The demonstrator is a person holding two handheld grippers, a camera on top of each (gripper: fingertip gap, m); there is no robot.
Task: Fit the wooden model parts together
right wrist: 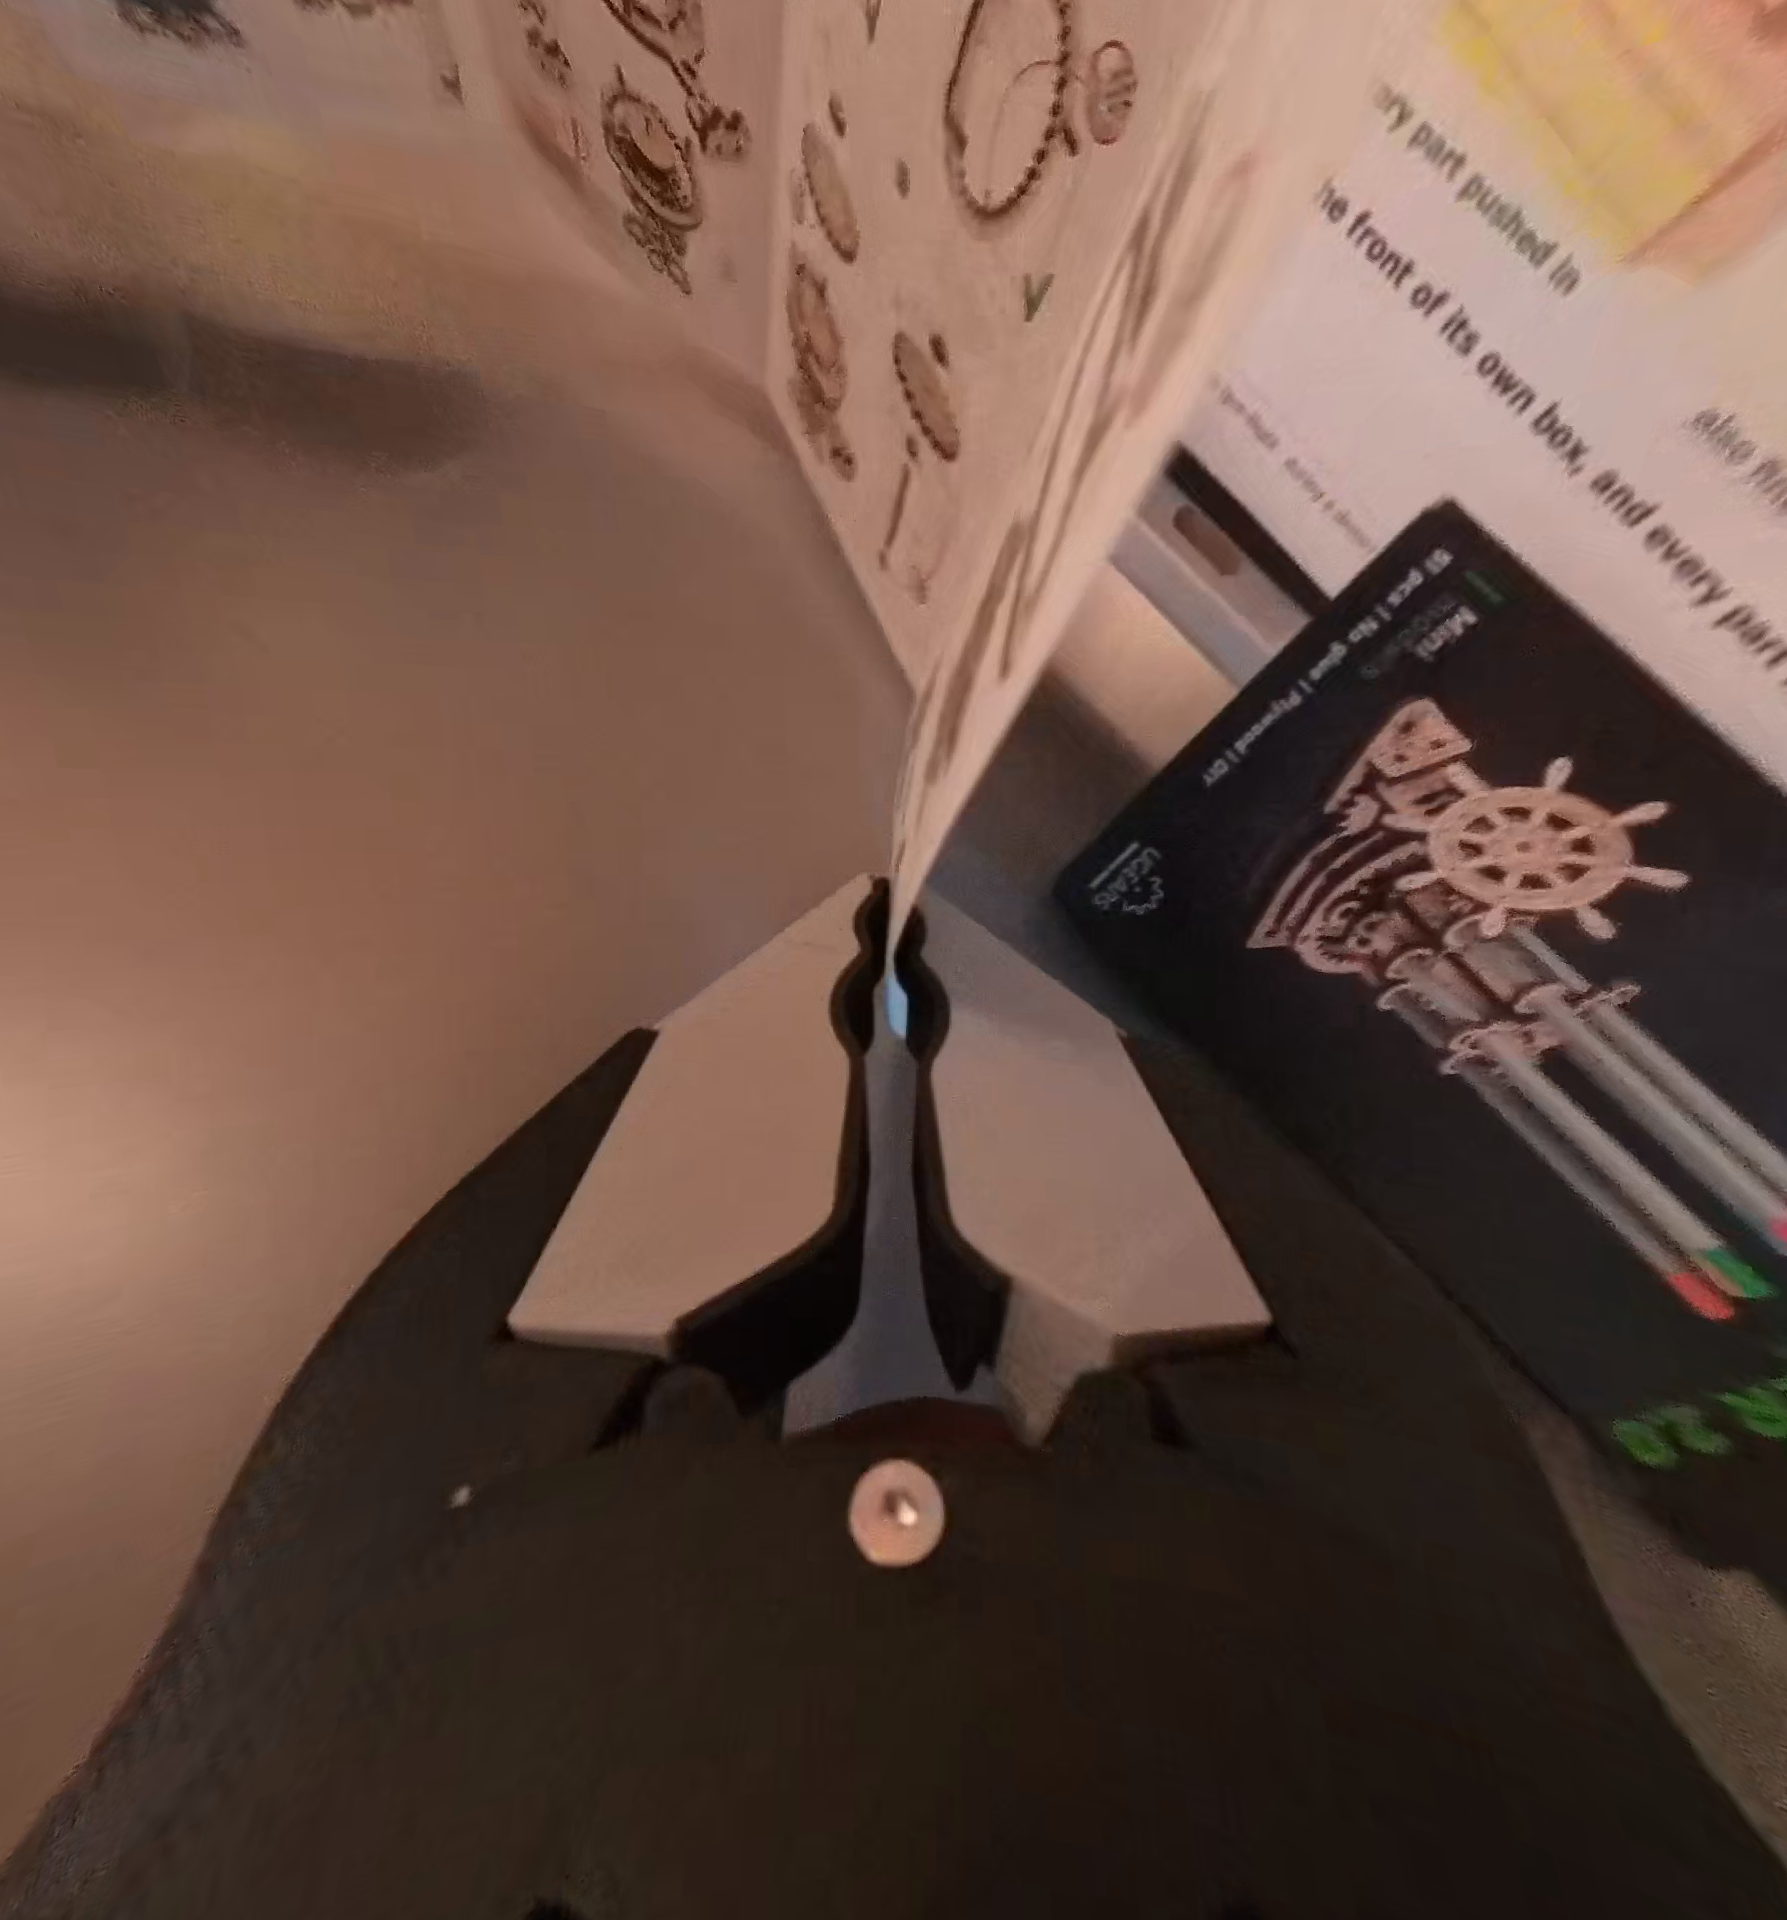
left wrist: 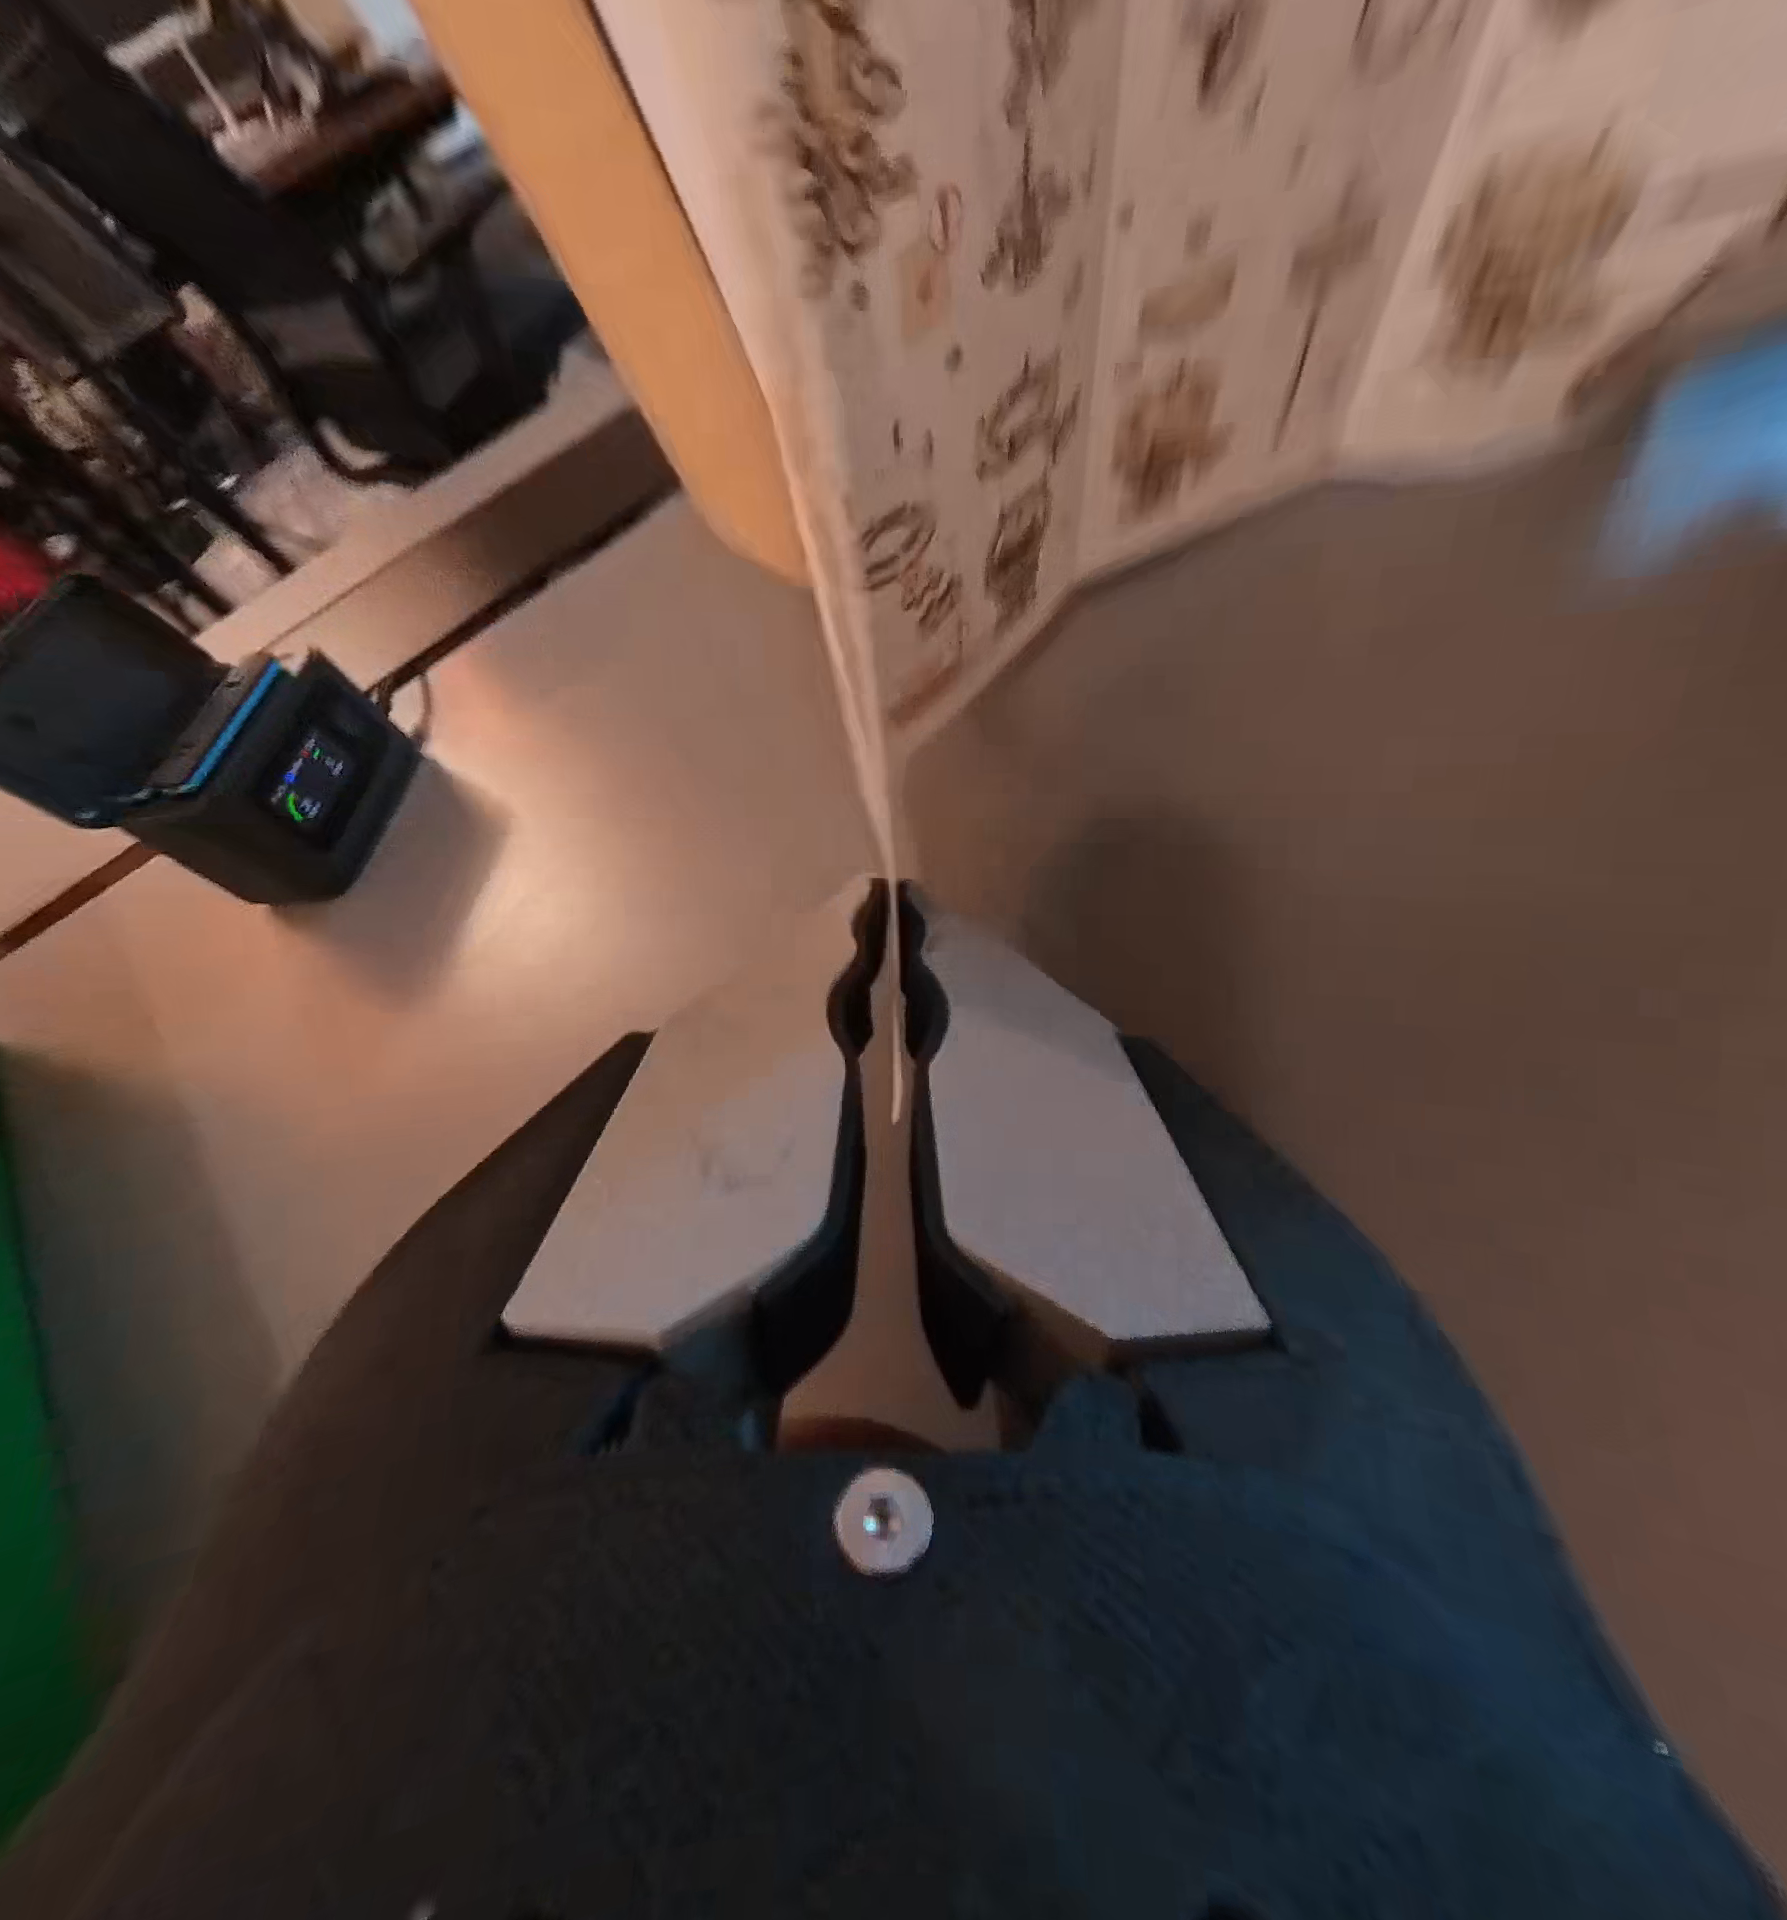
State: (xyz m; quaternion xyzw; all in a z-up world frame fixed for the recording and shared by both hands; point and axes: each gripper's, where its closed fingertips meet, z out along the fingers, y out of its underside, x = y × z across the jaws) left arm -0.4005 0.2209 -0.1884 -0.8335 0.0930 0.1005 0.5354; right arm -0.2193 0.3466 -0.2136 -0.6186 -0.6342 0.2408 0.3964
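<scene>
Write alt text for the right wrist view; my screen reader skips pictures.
The right hand-held gripper is shut on the edge of a paper instruction sheet printed with part drawings. A black box lies to the right on the table.

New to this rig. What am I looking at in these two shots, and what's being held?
No robot arm here: a person holds a two-finger gripper in each hand, with a camera on each looking along its fingers. One picture is from the left gripper, the other from the right gripper. Each is shut on an edge of a printed instruction sheet, lifted off the tan table. A small black device with a lit screen stands on it. The right view shows a black kit box lying flat.
</scene>
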